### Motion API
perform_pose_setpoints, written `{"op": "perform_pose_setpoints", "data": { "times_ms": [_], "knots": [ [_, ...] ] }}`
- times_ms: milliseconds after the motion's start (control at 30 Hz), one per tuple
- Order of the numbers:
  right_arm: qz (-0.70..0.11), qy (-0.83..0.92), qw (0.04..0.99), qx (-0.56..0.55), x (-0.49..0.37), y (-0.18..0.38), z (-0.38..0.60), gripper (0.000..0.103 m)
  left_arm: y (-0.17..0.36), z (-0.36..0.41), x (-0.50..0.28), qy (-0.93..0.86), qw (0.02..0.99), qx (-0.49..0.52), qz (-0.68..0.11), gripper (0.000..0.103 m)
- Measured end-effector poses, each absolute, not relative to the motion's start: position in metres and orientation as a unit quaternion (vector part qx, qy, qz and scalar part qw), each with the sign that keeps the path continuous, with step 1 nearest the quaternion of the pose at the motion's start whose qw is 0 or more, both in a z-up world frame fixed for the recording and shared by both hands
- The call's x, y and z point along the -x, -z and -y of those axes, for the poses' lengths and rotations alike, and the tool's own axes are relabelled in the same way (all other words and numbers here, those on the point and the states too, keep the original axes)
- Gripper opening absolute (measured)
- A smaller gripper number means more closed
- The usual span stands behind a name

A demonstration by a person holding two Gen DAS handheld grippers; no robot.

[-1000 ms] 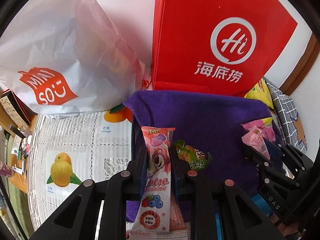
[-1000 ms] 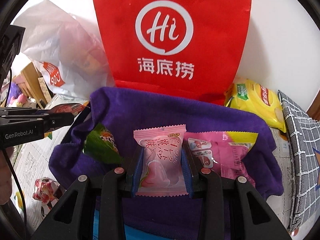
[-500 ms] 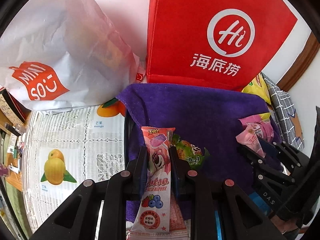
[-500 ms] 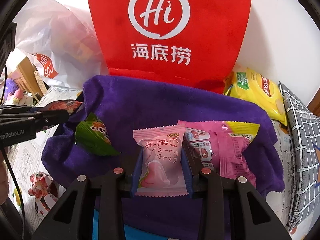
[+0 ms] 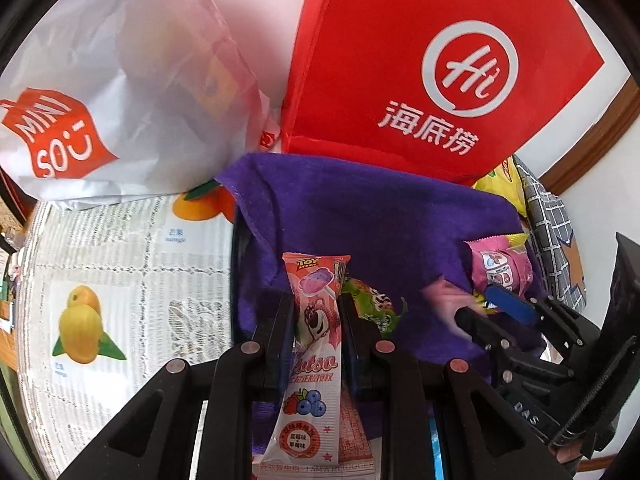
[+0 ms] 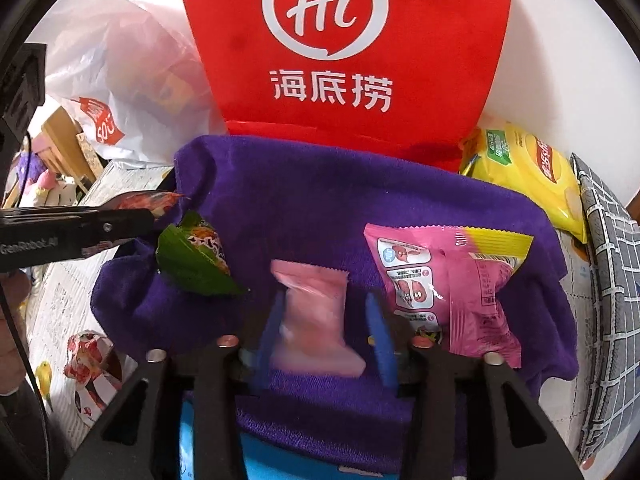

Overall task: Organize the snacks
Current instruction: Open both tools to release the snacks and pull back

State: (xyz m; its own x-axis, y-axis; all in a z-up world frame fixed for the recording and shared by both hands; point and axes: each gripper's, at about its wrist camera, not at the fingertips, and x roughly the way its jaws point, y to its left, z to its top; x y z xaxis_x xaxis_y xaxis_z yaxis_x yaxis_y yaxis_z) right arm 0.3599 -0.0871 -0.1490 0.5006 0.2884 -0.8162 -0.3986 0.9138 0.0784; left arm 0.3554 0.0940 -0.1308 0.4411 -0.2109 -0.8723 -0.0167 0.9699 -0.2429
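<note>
The left hand-held gripper (image 5: 316, 312) is clamped on a long pink lollipop packet (image 5: 316, 344), held upright over the near left part of the purple towel (image 6: 320, 208). The right hand-held gripper (image 6: 320, 320) is opening its jaws; the small pink candy packet (image 6: 312, 308), blurred, sits loose between them above the towel's near edge. A green packet (image 6: 196, 260) and a larger pink packet (image 6: 448, 280) lie on the towel in front of the red bag (image 6: 344, 52).

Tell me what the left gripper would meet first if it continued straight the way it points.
Probably the purple towel just beyond the long pink snack stick it holds; the green packet lies slightly aside. Depth is unclear.
</note>
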Motion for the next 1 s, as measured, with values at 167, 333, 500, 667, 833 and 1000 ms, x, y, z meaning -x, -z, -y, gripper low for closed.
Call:
{"op": "perform_pose_setpoints", "data": {
  "times_ms": [167,333,500,667,833,1000],
  "knots": [
    [-0.424,-0.199,0.880,0.083,-0.348,0.131,0.085,0.057,0.136,-0.083,-0.356,0.070,0.839,0.107,-0.528,0.021],
    [-0.395,-0.191,0.896,0.073,-0.339,0.108,0.091,0.057,0.137,-0.079,-0.356,0.079,0.836,0.114,-0.531,0.021],
    [-0.378,-0.164,0.910,0.053,-0.324,0.087,0.108,0.057,0.130,-0.085,-0.353,0.077,0.834,0.127,-0.531,0.030],
    [-0.378,-0.143,0.914,0.037,-0.297,0.074,0.124,0.058,0.107,-0.090,-0.343,0.080,0.848,0.130,-0.508,0.044],
    [-0.368,-0.112,0.923,0.014,-0.258,0.067,0.143,0.063,0.078,-0.090,-0.324,0.089,0.864,0.123,-0.481,0.048],
    [-0.397,-0.103,0.912,0.013,-0.224,0.078,0.147,0.063,0.047,-0.089,-0.300,0.098,0.874,0.108,-0.464,0.049]
  ]
}}
